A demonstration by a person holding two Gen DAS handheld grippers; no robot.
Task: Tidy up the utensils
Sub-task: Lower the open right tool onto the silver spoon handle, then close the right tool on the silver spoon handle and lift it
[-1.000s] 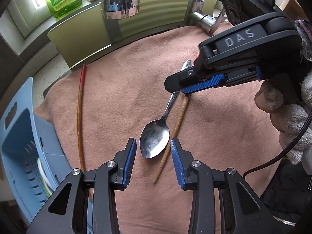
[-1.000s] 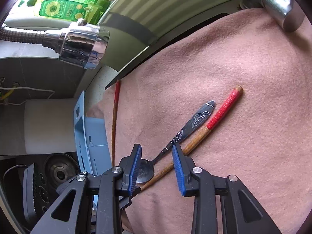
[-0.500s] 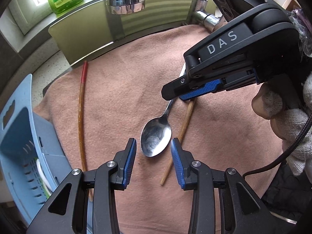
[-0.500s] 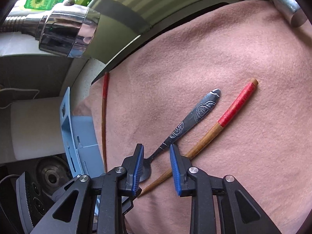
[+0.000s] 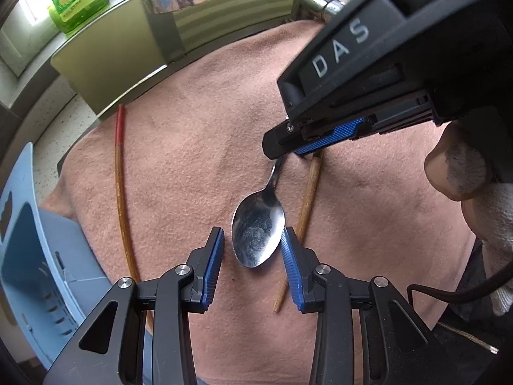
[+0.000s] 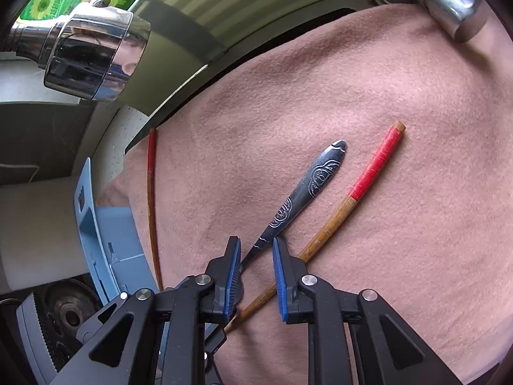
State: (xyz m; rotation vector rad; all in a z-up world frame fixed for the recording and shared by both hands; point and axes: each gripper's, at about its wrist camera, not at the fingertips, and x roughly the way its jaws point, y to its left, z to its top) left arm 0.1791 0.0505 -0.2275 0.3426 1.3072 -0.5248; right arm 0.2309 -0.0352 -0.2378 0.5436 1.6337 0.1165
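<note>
The right tongs (image 6: 256,261) are closing around the spoon (image 5: 258,235) handle, not yet pinching, likely to lift it off the brown towel (image 5: 198,147). The left tongs (image 5: 252,250) are waiting spread astride the spoon's bowl; one chopstick (image 6: 323,235) is lying just beside the spoon, another (image 5: 123,211) toward the blue basket (image 5: 29,250).

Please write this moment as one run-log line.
right gripper: closing around spoon handle | left gripper: open, straddling spoon bowl | chopsticks: on cloth | basket: left

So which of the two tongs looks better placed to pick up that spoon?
Probably the right tongs: they straddle the spoon's thin handle and are closing on it. The left tongs only flank the wide bowl, a harder grip.
</note>
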